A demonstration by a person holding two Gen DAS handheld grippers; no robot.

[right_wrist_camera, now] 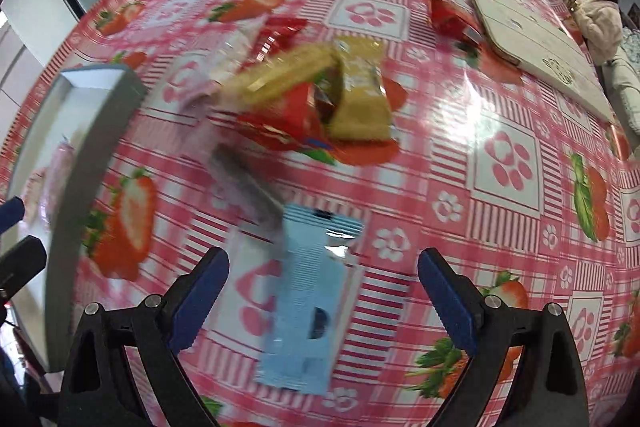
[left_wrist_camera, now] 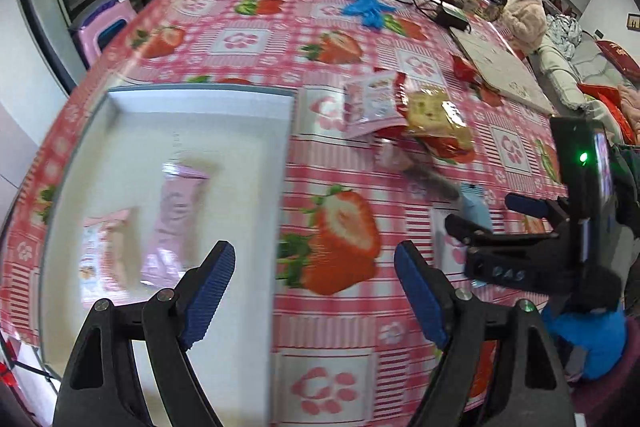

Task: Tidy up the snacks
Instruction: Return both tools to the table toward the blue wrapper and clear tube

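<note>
blue packet (right_wrist_camera: 306, 301) between right hand-held gripper (right_wrist_camera: 322, 301) fingers, spread | tray (left_wrist_camera: 120, 99) left

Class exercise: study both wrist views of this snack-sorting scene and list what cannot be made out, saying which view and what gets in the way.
- Printing on the two pink packets in the tray: left wrist view, motion blur.
- Dark-ended packet: right wrist view, smeared by blur, kind unclear.
- Lower snacks in the pile: right wrist view, covered by the yellow packets.
- Blue packet wording: blurred.
- Left tool: right wrist view, cut off by the edge.
</note>
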